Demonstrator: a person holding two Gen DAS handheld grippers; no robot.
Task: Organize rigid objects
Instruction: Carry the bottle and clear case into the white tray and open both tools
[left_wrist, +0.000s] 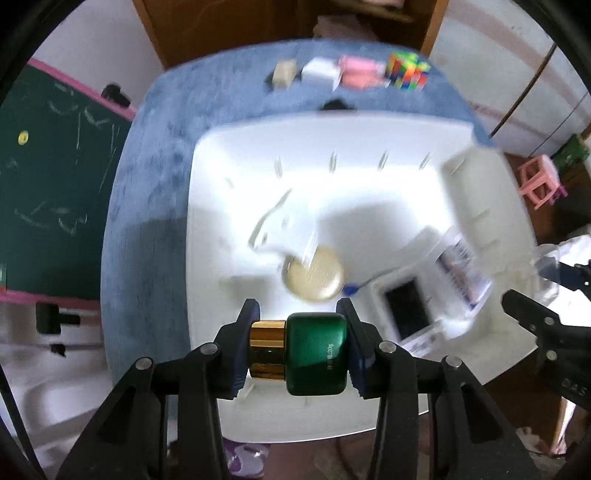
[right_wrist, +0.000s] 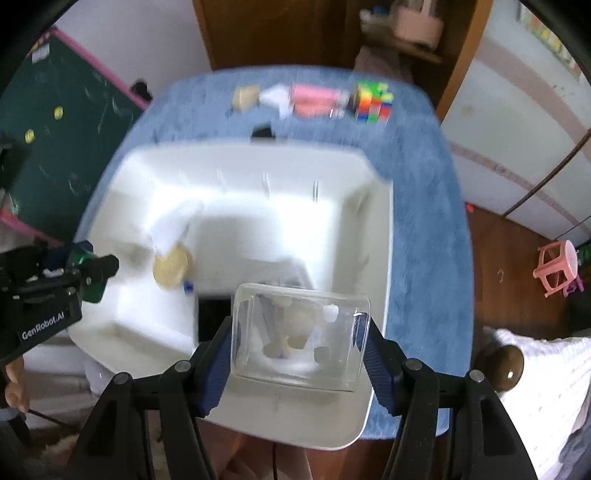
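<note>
My left gripper (left_wrist: 297, 349) is shut on a green jar with a gold cap (left_wrist: 314, 358), held sideways above the near part of a white bin (left_wrist: 207, 206). My right gripper (right_wrist: 299, 339) is shut on a clear plastic box (right_wrist: 299, 336), held above the bin's near right side (right_wrist: 373, 417). Inside the bin lie a round beige disc (left_wrist: 314, 275), a white crumpled item (left_wrist: 284, 229), a blue-tipped pen (left_wrist: 352, 288) and a white box with a dark window (left_wrist: 406, 308). The left gripper also shows at the left of the right wrist view (right_wrist: 88, 273).
The bin sits on a blue cloth-covered table (right_wrist: 421, 236). Along the far edge stand a beige block (left_wrist: 284, 72), a white box (left_wrist: 319, 72), a pink box (left_wrist: 360, 72) and a colourful puzzle cube (left_wrist: 408, 70). A green chalkboard (left_wrist: 48, 177) is left, a pink stool (right_wrist: 557, 269) right.
</note>
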